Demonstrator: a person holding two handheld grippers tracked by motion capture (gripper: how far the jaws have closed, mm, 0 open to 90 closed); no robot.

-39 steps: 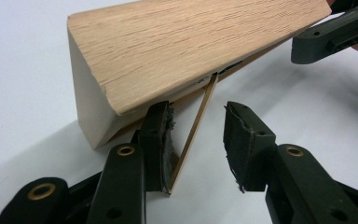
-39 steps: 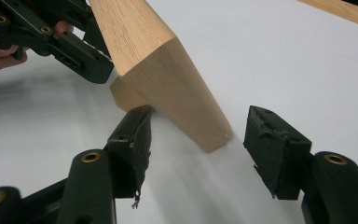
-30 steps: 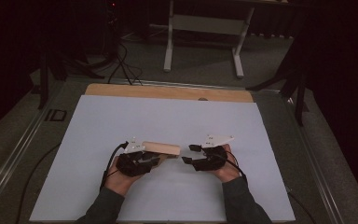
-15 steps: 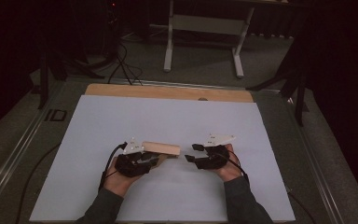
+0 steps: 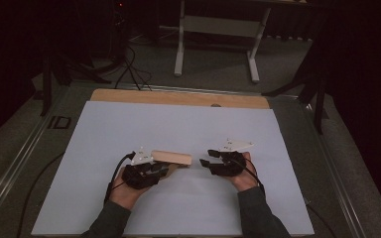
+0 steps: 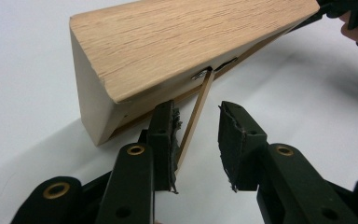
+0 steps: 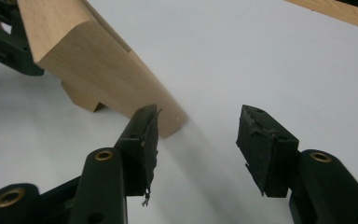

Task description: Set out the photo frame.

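One left gripper (image 5: 166, 166) sat at the near left of the white sheet (image 5: 178, 124), its jaws just closing with a thin wooden strip (image 6: 196, 116) between them, not yet pinched. One wooden block (image 5: 171, 157) lay beside it. The right gripper (image 5: 209, 157) was spread, empty.

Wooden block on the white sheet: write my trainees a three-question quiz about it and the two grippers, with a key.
1. True or false: the right gripper is clamped on the wooden block.
2. What lies between the left gripper's pads?
A. a thin wooden strip
B. a cable
C. nothing
3. What surface is the block on?

Key
1. False; its jaws stand apart, with the block's end beside one pad.
2. A; the thin wooden strip runs from the block's underside.
3. The white sheet.
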